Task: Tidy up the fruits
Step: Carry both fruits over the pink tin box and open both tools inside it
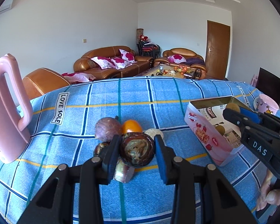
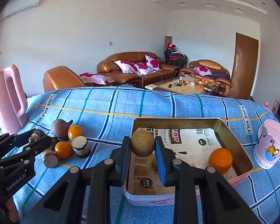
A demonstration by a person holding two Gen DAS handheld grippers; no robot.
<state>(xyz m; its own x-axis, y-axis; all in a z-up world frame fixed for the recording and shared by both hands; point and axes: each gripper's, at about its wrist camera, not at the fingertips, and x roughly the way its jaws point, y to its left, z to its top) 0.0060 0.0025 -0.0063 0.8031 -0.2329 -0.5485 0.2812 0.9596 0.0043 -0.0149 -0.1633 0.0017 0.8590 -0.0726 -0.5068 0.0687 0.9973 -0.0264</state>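
My right gripper (image 2: 142, 145) is shut on a round tan fruit (image 2: 142, 144) and holds it over the near left part of the pink tin (image 2: 239, 178); it also shows in the left wrist view (image 1: 231, 110). An orange (image 2: 220, 160) lies inside the tin. My left gripper (image 1: 137, 148) has its jaws on both sides of a dark brown mottled fruit (image 1: 137, 149) in the fruit pile; the left pad touches it, a small gap shows at the right pad. Around it lie a purple fruit (image 1: 107, 128), an orange (image 1: 131, 126) and several cut pieces (image 1: 123, 170).
A pink kettle (image 1: 7, 112) stands at the table's left. A pink lidded cup (image 2: 271, 146) stands right of the tin. The table wears a blue checked cloth (image 1: 121, 97). Brown sofas and a cluttered coffee table are beyond the far edge.
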